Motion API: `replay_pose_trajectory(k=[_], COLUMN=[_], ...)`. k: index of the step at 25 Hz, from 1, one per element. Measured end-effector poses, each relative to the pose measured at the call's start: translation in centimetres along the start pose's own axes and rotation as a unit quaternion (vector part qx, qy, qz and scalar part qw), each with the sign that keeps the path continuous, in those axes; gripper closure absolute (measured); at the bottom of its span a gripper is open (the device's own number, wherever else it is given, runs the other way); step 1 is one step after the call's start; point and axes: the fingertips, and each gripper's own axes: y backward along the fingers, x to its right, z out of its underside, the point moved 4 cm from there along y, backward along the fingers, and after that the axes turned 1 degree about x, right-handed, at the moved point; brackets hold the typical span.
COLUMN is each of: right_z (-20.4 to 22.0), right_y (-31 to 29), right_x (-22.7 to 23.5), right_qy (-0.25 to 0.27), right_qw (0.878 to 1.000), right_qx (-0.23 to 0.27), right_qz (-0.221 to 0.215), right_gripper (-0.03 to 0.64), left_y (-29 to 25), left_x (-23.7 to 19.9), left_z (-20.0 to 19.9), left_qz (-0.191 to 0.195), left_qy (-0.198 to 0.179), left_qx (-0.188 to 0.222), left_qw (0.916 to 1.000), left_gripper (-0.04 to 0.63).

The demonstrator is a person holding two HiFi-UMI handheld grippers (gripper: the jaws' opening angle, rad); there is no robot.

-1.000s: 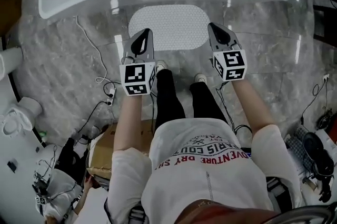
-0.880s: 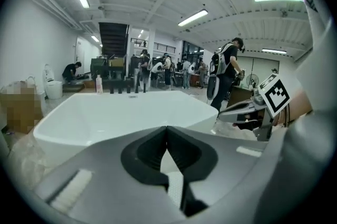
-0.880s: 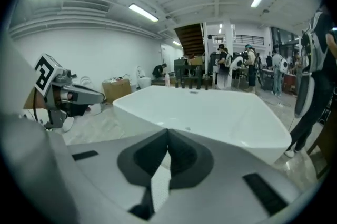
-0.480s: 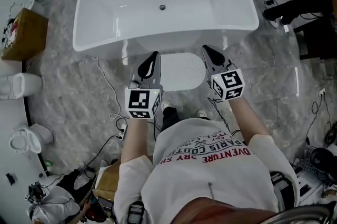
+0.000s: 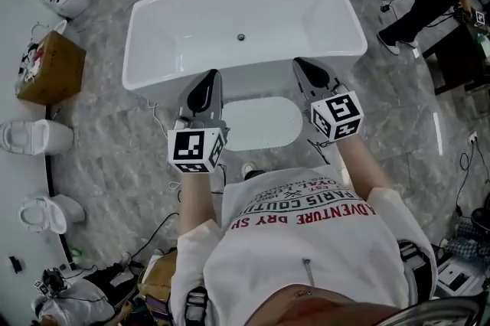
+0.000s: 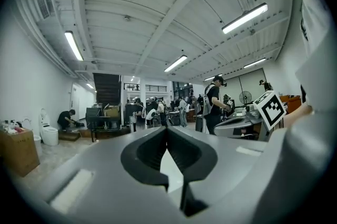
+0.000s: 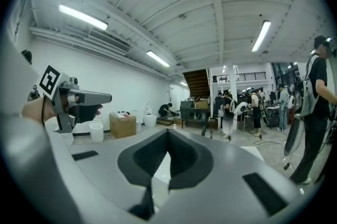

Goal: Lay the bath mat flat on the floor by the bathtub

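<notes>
Marbled grey floor (image 5: pixel 115 152) bears an oval bath mat (image 5: pixel 264 123) beside glossy bathtub (image 5: pixel 253 3)

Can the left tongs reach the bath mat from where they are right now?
Probably not yet: the left tongs, shut and empty, point level at standing height, while the bath mat lies flat on the floor below. Nothing blocks the way down.

Shows a bath mat (image 5: pixel 260 124) flat on the grey floor (image 5: pixel 107 164) beside a white bathtub (image 5: pixel 230 11). Holds left gripper (image 5: pixel 208 76) and right gripper (image 5: pixel 300 63) above its ends.

Grey marbled floor (image 5: pixel 99 160), white beamed ceiling (image 6: pixel 131 2) with long strip lights (image 6: pixel 244 18).
</notes>
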Motion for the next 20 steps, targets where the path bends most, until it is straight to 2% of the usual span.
replay_pose_trajectory(k=[10, 16, 20], right_z=[0.0, -0.4, -0.2], right_y=[1.7, 1.5, 1.2], right_x=[-1.7, -2.8, -3.3], right_qy=[0.021, 0.028, 0.026], right_qw=[1.0, 0.999, 1.0], right_qx=[0.011, 0.013, 0.01], right_qz=[-0.007, -0.009, -0.011], right_gripper=[0.609, 0.609, 0.609], left_y=[2.4, 3.2, 3.4], left_x=[-0.9, -1.4, -1.7], left_z=[0.8, 0.9, 1.0], left_qz=[-0.02, -0.037, -0.034], left_qy=[0.02, 0.005, 0.009], left_qx=[-0.01, -0.008, -0.015], left_qw=[0.9995, 0.9993, 0.9993], left_gripper=[0.583, 0.583, 0.583])
